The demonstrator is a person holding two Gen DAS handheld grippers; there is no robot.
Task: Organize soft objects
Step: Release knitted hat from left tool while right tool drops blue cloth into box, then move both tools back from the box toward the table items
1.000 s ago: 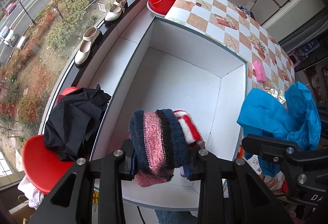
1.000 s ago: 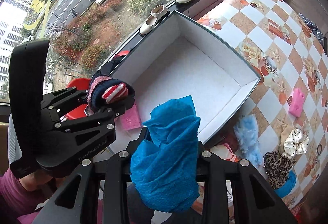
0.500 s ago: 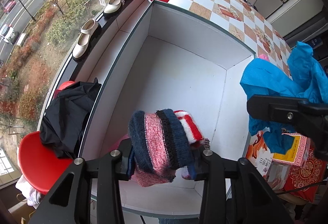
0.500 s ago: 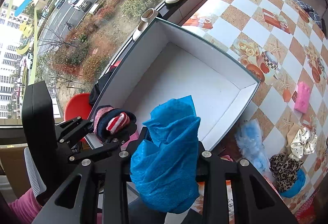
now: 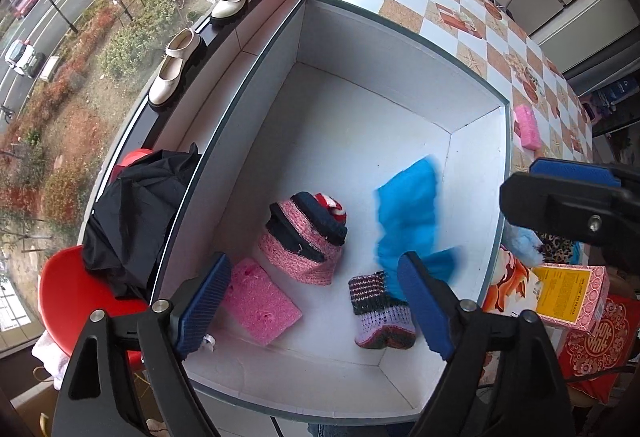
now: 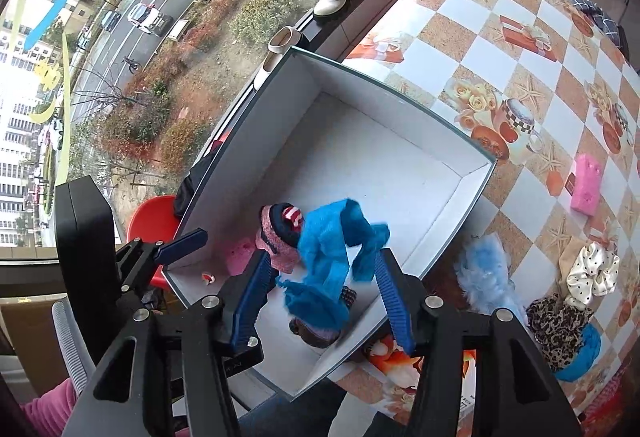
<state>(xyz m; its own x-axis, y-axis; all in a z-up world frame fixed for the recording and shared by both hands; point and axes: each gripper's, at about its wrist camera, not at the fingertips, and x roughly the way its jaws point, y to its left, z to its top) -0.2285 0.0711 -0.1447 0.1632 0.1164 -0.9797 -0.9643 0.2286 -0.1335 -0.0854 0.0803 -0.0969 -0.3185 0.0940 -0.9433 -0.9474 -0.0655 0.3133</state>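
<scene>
Blue cloth [image 6: 328, 257] drops from the right claw [image 6: 320, 297], jaws just parted; the knit hat [image 5: 308, 237] lies in the box [image 5: 400, 85] under the wide left claw [image 5: 316, 309]. Scrunchies [image 6: 592, 273] and a sponge [image 6: 586, 185] wait on the tabletop [image 6: 520, 37].

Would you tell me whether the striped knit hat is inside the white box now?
Inside. The striped knit hat lies on the white box floor, clear of the open left tongs.

White box [image 5: 400, 141]: pink, navy and red-white striped knit hat [image 5: 306, 237]; bright blue cloth [image 5: 408, 213]; pink sponge [image 5: 256, 307]; purple-and-dark striped knit piece [image 5: 378, 311]. Beside box: orange-and-white checked surface [image 6: 520, 49].
</scene>
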